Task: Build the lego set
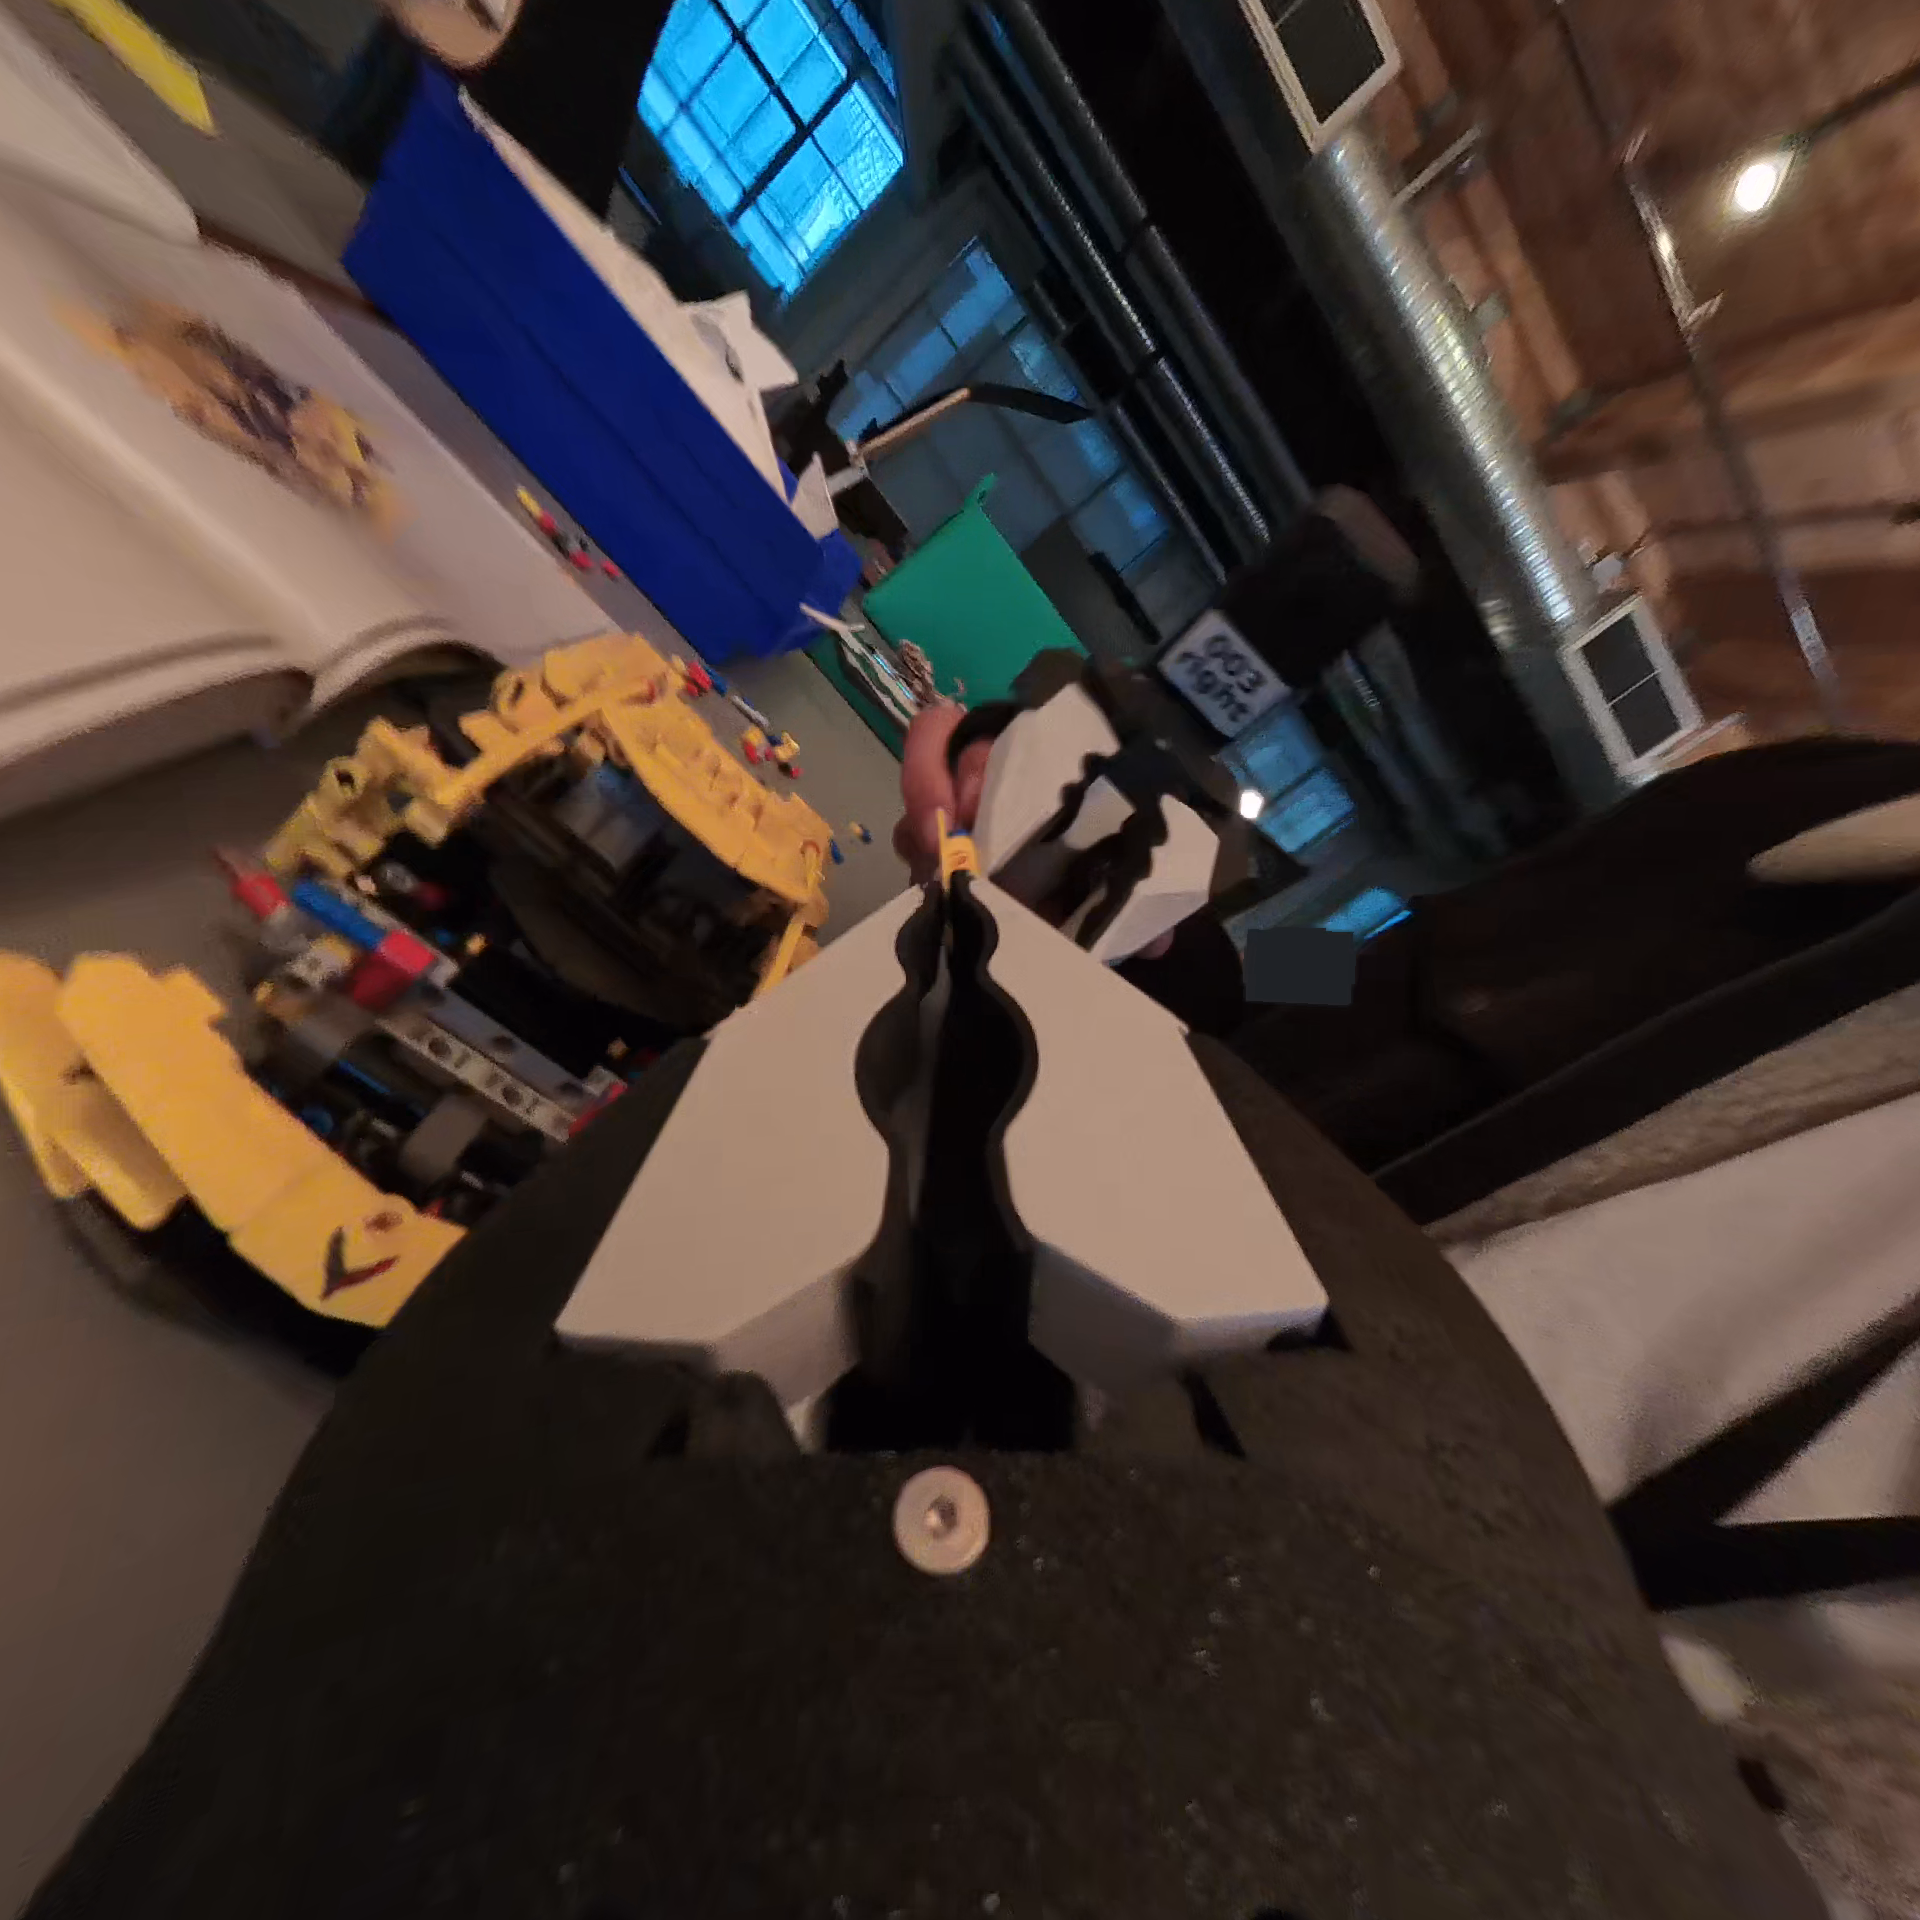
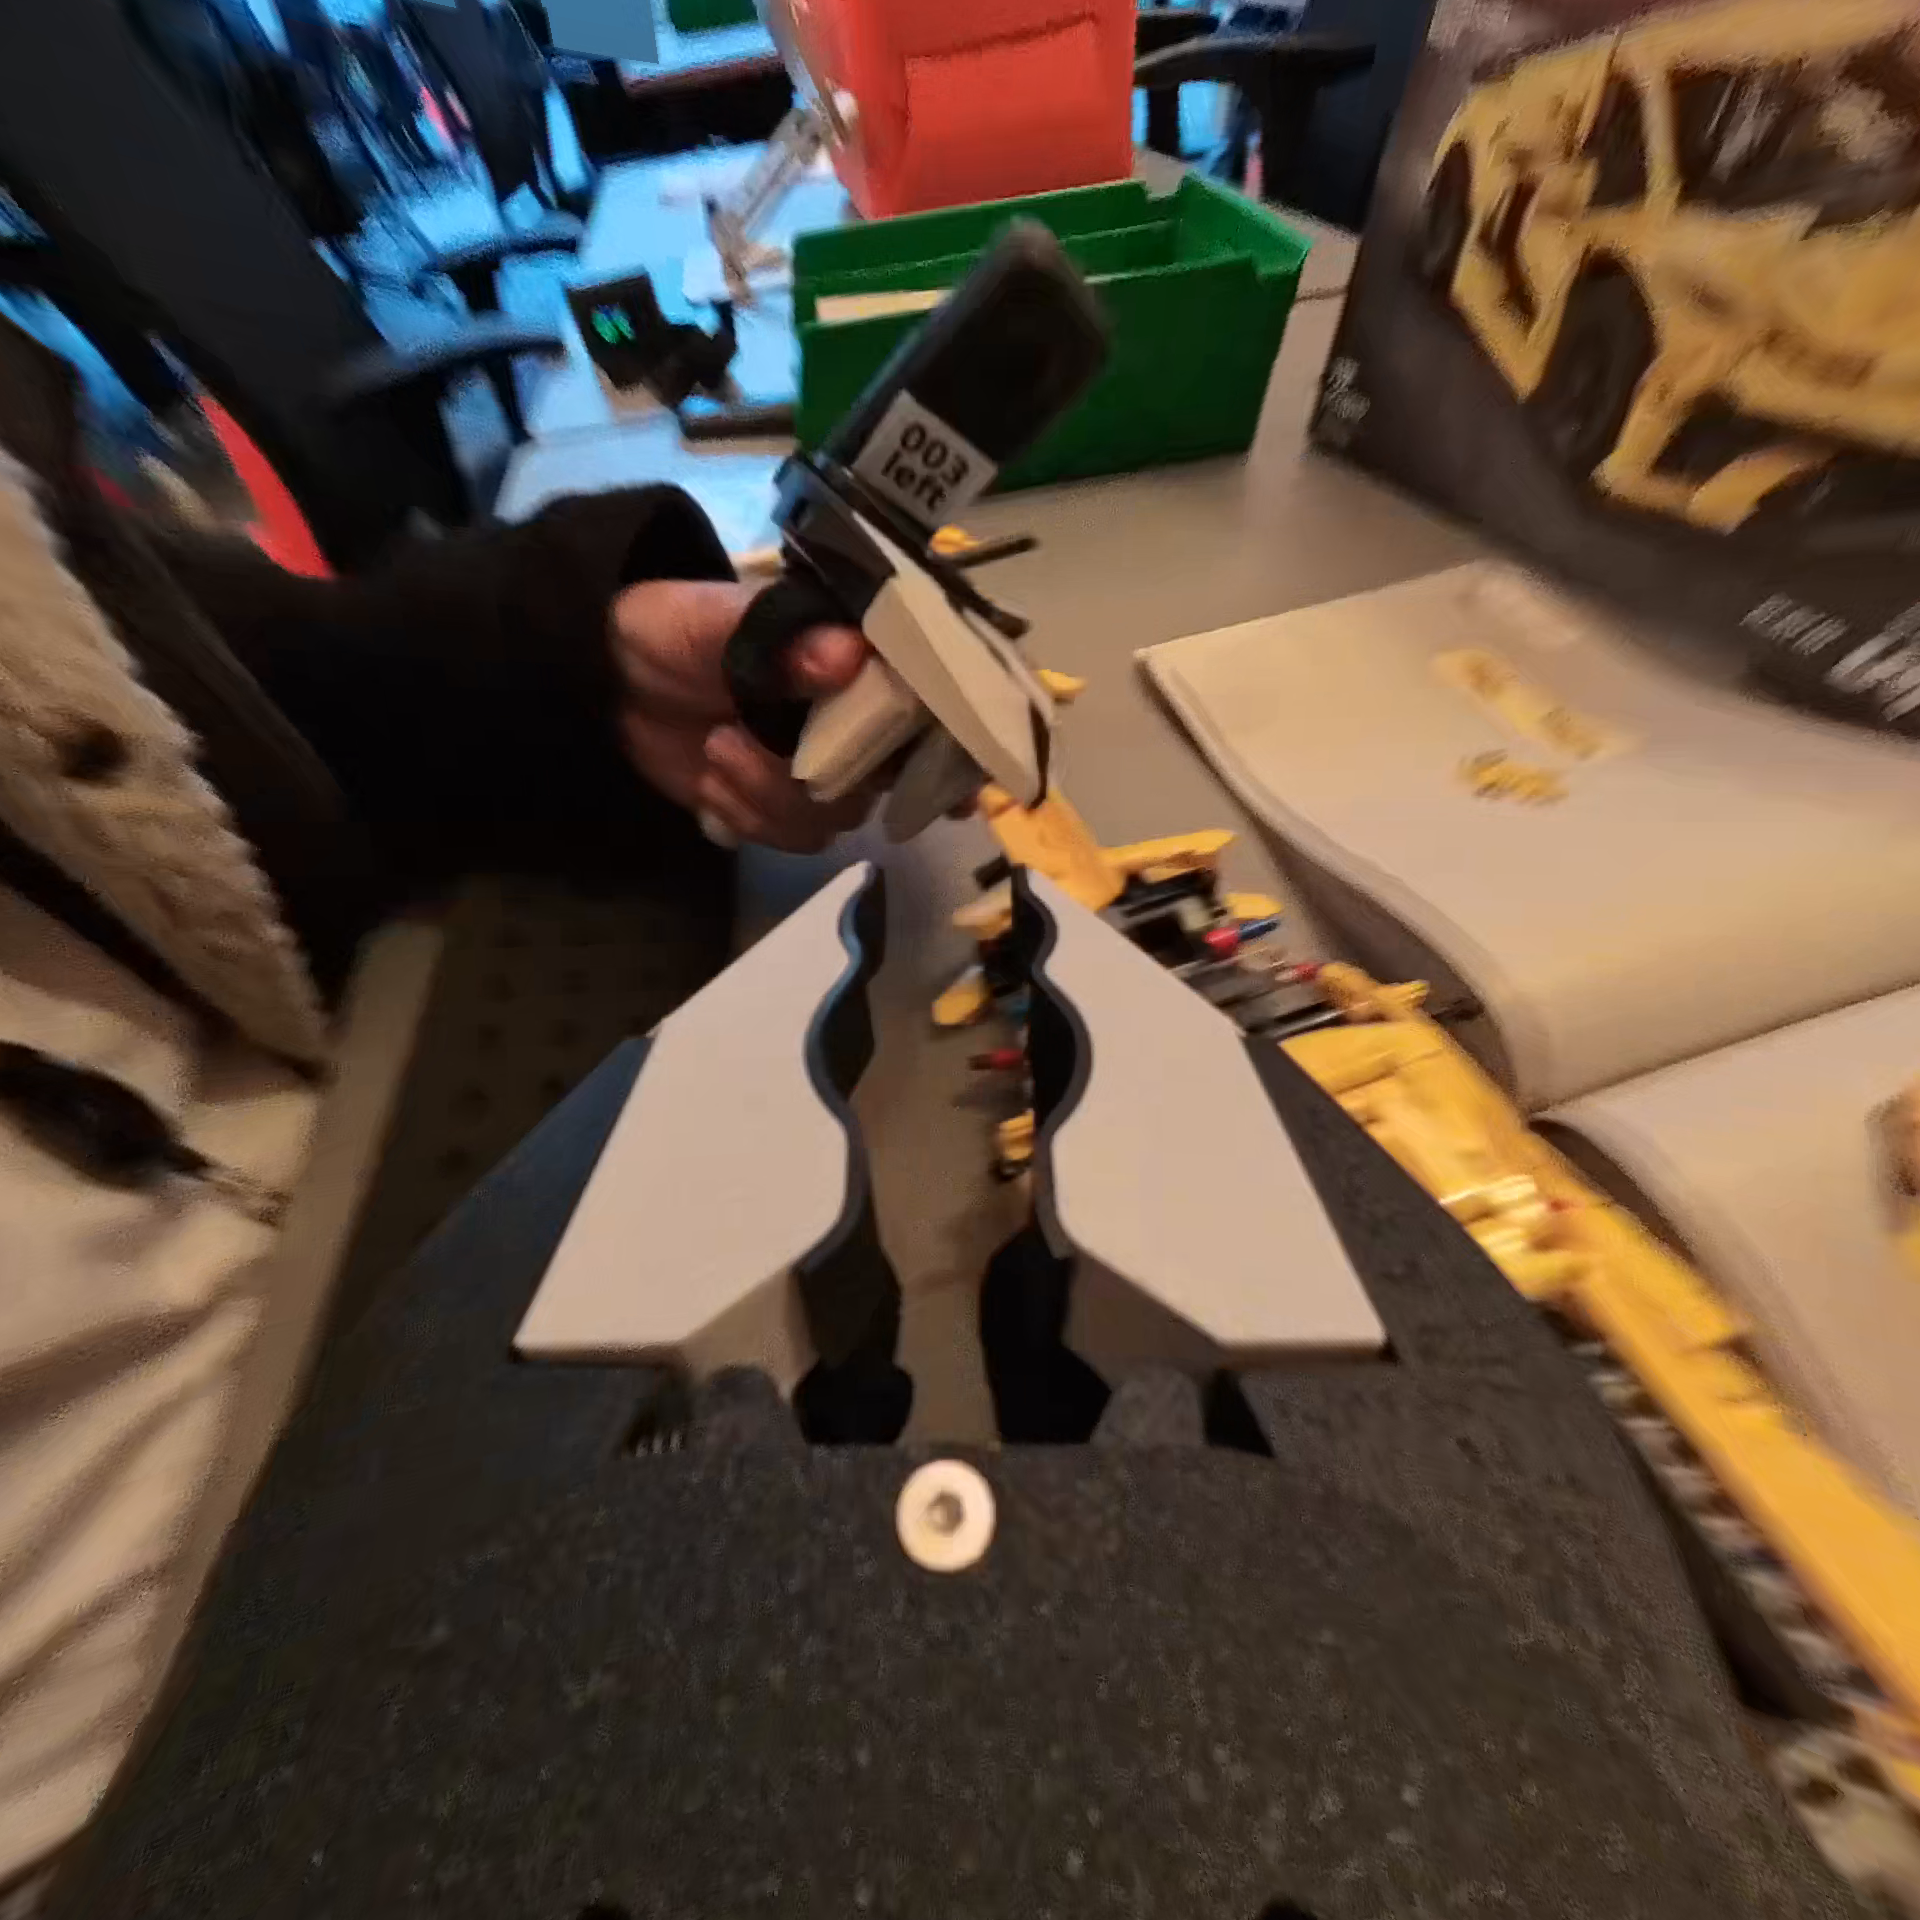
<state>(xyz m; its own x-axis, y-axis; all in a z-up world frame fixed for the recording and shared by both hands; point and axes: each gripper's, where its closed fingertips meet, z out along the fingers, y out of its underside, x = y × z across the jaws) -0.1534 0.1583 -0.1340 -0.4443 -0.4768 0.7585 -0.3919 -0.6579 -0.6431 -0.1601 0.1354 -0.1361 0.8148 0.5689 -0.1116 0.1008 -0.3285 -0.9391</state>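
The left gripper [image 1: 951, 883] pinches a small yellow piece [image 1: 954, 854] above the desk [image 2: 1195, 582], the right gripper [image 2: 951, 894] spread near the yellow model [image 1: 540, 831]; align it squarely before pressing.

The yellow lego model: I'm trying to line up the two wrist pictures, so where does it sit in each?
Left wrist view: the yellow lego model lies on the grey table at left of centre, left of the left gripper.
Right wrist view: it runs from centre to the lower right edge, beyond the right gripper.
Shared landmark: the open instruction booklet.
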